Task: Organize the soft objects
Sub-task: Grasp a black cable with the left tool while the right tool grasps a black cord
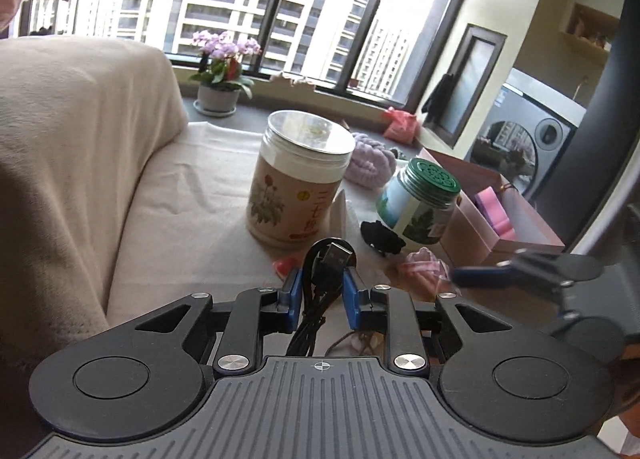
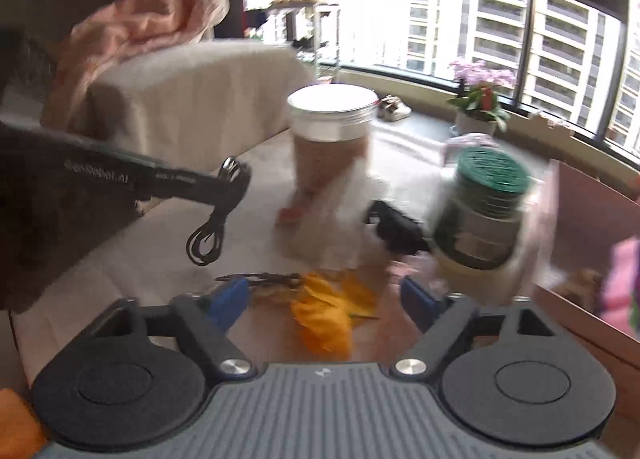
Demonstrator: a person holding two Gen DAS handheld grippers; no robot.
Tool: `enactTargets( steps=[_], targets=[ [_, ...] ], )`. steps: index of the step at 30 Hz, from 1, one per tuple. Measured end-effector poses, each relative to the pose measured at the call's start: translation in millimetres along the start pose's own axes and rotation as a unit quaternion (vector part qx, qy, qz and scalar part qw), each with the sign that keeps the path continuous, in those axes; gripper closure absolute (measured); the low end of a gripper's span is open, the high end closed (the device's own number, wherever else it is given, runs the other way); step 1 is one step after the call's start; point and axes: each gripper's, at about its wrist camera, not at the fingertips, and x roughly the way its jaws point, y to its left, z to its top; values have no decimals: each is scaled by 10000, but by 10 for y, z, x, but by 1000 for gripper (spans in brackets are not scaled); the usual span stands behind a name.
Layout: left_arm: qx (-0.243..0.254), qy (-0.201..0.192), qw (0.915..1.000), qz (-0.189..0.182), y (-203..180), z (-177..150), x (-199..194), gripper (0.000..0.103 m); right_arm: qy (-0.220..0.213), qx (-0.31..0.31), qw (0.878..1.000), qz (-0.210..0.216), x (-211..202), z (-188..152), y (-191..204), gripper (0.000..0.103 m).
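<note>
My left gripper (image 1: 320,283) is shut on a coiled black USB cable (image 1: 320,271) and holds it above the cloth-covered table (image 1: 192,219); the cable also shows hanging from that gripper in the right wrist view (image 2: 208,235). My right gripper (image 2: 324,295) is open over an orange-yellow soft piece (image 2: 324,319), not touching it; it also shows in the left wrist view (image 1: 480,275). A black scrunchie (image 1: 382,237), a pink striped soft item (image 1: 424,267) and a purple knitted ball (image 1: 368,163) lie on the table. A pink box (image 1: 500,215) stands at the right.
A tall beige jar with a silver lid (image 1: 296,183) and a green-lidded jar (image 1: 420,203) stand mid-table. A red piece (image 1: 286,265) lies by the tall jar. A beige sofa back (image 1: 72,147) is at the left, a flower pot (image 1: 220,95) on the sill.
</note>
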Motion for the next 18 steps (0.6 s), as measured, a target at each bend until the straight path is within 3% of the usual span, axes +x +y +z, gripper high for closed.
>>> enactTargets(
  steps=[2, 7, 10, 15, 16, 18],
  targets=[
    [-2, -39, 10000, 17, 16, -17, -44, 77, 78, -174, 9998, 49, 101, 37, 105, 40],
    [-113, -189, 9997, 64, 105, -19, -115, 77, 14, -592, 9976, 349, 208, 128, 382, 40],
    [-192, -225, 9995, 69, 164, -34, -132, 77, 127, -835, 9960, 294, 327, 126, 497, 40],
    [-293, -175, 9994, 29, 215, -104, -160, 77, 406, -403, 9981, 214, 469, 123, 369, 40],
    [-310, -155, 9994, 16, 222, -120, -164, 77, 452, -372, 9980, 230, 450, 129, 357, 45],
    [-333, -143, 9993, 4, 222, -147, -182, 77, 500, -424, 9976, 210, 392, 128, 368, 63]
  ],
)
